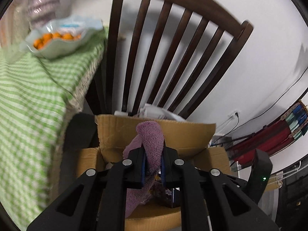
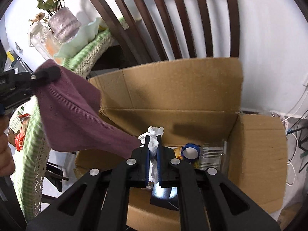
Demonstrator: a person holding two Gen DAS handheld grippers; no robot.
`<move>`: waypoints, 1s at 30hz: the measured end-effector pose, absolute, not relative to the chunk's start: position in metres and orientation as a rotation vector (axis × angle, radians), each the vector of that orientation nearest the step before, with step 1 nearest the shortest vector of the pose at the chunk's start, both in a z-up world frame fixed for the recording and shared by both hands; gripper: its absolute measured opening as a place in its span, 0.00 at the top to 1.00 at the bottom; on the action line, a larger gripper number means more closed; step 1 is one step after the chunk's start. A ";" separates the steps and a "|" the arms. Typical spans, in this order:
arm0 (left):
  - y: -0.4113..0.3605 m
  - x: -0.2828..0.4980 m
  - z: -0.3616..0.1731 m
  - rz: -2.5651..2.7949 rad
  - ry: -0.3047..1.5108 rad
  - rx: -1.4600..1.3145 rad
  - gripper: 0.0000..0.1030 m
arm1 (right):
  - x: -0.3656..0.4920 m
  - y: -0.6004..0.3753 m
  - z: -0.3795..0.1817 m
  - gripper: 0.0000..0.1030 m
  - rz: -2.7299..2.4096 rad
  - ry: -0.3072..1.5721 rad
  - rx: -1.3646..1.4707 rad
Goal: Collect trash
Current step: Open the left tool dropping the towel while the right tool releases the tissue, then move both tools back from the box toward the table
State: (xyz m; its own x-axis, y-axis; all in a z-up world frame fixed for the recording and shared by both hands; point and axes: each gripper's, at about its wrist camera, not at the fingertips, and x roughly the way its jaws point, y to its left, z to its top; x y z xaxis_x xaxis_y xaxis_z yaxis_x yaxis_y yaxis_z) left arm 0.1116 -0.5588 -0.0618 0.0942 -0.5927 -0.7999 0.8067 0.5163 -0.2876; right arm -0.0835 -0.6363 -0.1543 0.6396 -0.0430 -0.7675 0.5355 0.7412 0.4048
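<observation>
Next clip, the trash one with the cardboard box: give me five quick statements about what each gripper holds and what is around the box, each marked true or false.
1. The left gripper is shut on a purple cloth. True.
2. The right gripper is open and empty. False: it is shut on a crumpled white tissue.
3. The box has its flaps open. True.
4. The box is empty. False: a blue-rimmed lid and other items lie inside.
5. A bowl on the green checked tablecloth holds apples. False: it holds small orange fruit.
</observation>
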 end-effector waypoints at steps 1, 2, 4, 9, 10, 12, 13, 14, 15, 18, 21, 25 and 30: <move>-0.564 0.114 -0.071 -1.048 1.058 0.258 0.91 | -0.081 -0.637 -0.156 0.94 -0.355 0.824 0.669; -0.568 0.116 -0.077 -1.048 1.072 0.264 0.91 | -0.076 -0.639 -0.160 0.94 -0.349 0.834 0.669; -0.576 0.122 -0.093 -1.034 1.118 0.276 0.87 | -0.066 -0.641 -0.166 0.94 -0.344 0.854 0.669; -0.580 0.135 -0.112 -0.979 1.185 0.276 0.69 | -0.053 -0.649 -0.178 0.66 -0.333 0.864 0.707; -0.580 0.136 -0.112 -0.980 1.179 0.283 0.69 | -0.051 -0.650 -0.180 0.66 -0.332 0.863 0.712; -0.579 0.139 -0.109 -0.974 1.167 0.290 0.68 | -0.049 -0.651 -0.181 0.66 -0.330 0.869 0.713; -0.578 0.142 -0.107 -0.973 1.165 0.286 0.68 | -0.047 -0.652 -0.182 0.66 -0.332 0.872 0.713; -0.577 0.143 -0.107 -0.972 1.164 0.282 0.68 | -0.046 -0.652 -0.182 0.66 -0.335 0.872 0.713; -0.577 0.145 -0.106 -0.969 1.163 0.281 0.68 | -0.046 -0.652 -0.182 0.66 -0.335 0.872 0.715; -0.574 0.146 -0.104 -0.960 1.158 0.283 0.68 | -0.044 -0.652 -0.180 0.66 -0.340 0.869 0.710; -0.571 0.144 -0.100 -0.963 1.145 0.286 0.68 | -0.041 -0.651 -0.175 0.66 -0.340 0.867 0.700; -0.563 0.143 -0.094 -0.962 1.120 0.290 0.68 | -0.042 -0.646 -0.169 0.66 -0.339 0.861 0.686; -0.552 0.140 -0.089 -0.952 1.117 0.282 0.68 | -0.046 -0.639 -0.160 0.66 -0.348 0.851 0.673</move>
